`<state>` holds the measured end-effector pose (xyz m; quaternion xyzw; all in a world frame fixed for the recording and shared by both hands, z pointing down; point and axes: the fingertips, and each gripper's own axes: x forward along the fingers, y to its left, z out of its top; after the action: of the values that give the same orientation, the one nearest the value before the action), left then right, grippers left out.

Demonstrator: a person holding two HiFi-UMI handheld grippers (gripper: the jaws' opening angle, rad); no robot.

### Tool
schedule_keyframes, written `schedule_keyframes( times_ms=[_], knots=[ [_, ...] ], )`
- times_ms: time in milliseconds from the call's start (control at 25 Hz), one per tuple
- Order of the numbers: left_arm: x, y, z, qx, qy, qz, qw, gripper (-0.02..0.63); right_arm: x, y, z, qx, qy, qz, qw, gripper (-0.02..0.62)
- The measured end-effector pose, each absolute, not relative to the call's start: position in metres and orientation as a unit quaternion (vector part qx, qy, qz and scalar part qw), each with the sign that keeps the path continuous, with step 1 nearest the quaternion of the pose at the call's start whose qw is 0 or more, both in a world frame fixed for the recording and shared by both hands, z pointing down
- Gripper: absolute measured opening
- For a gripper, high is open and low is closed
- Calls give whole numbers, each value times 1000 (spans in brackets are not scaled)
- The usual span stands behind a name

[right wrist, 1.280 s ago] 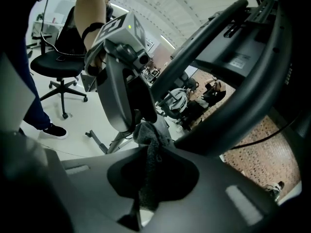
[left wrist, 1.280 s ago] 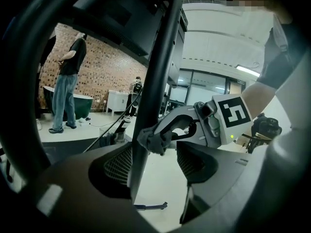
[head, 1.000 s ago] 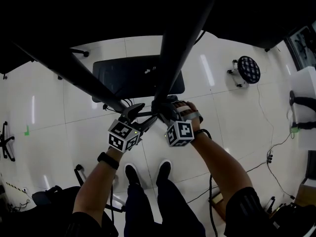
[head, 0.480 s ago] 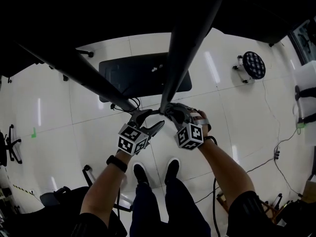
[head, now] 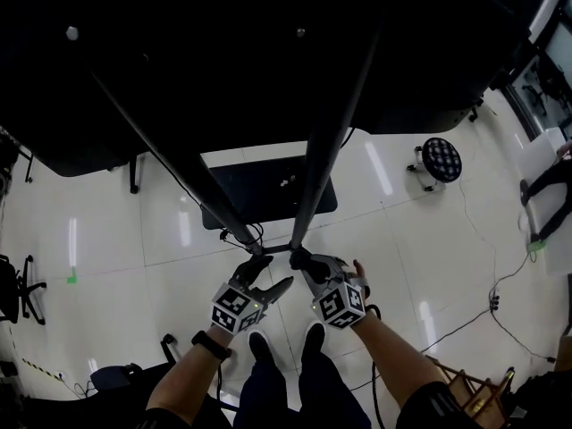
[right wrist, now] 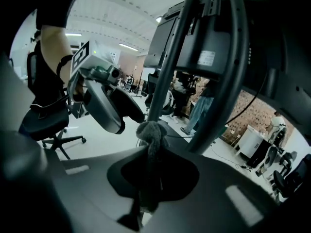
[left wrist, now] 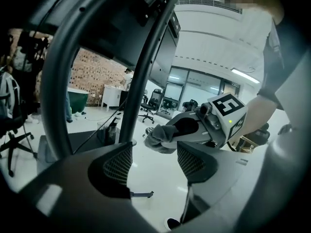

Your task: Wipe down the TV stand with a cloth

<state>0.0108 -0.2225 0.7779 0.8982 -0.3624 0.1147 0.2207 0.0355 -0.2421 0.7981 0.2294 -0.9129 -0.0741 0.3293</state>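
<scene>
The TV stand's two dark poles (head: 326,150) rise from a black base plate (head: 268,190) on the white floor, under the big dark screen. A grey cloth (right wrist: 150,135) is pinched in my right gripper (right wrist: 150,165), which is shut on it close beside a pole (right wrist: 170,67). In the head view the right gripper (head: 300,259) sits at the foot of the right pole. My left gripper (head: 268,273) stands open and empty just to its left. In the left gripper view the open left gripper (left wrist: 156,163) faces the cloth (left wrist: 156,138).
A round stool (head: 444,159) stands to the right on the floor, with cables (head: 487,284) trailing nearer me. An office chair base (head: 18,284) is at the far left. My shoes (head: 259,342) are right below the grippers. People (right wrist: 204,106) stand beyond the stand.
The head view has tilted up, so more of the dark screen shows and both grippers sit lower in frame. They stay together at the foot of the poles, cloth still held.
</scene>
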Motion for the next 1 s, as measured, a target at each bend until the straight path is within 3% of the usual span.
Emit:
schedule_keyframes(
  times_ms=[560, 1000],
  knots=[
    [-36, -117, 602, 925, -340, 102, 136, 311, 21, -146, 566, 294, -938, -8, 183, 21],
    [-58, -33, 521, 912, -392, 65, 103, 308, 74, -76, 504, 344, -931, 11, 124, 23]
  ],
)
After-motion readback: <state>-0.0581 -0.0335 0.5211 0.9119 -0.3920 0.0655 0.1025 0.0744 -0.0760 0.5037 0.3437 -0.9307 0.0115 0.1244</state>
